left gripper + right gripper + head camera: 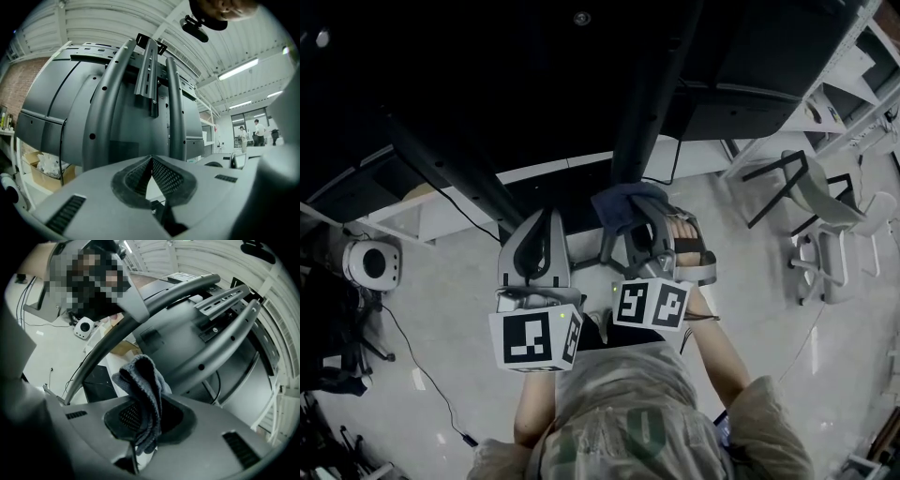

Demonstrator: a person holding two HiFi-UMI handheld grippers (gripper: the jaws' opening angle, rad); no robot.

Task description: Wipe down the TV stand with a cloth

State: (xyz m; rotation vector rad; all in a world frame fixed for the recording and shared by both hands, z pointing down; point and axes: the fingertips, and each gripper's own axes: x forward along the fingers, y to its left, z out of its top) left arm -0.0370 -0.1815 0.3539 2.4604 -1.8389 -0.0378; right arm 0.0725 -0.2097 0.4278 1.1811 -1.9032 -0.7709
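Head view: my right tongs [639,230] grip a crumpled blue-grey cloth [623,204] just beside the black tubular metal TV stand [652,103]; my left tongs [546,225] hang alongside, above the pale floor [441,309]. Left gripper view: the left tongs [151,176] are clenched tip to tip on nothing, facing the TV stand [101,93]. Right gripper view: the cloth [143,390] sits bunched between the right tongs [140,420], the TV stand [187,287] rising beyond.

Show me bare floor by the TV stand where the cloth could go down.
Bare floor lies between the white round device and the left gripper. There is more between the right gripper, which holds the cloth, and the white chair. It is crowded around the TV stand poles.
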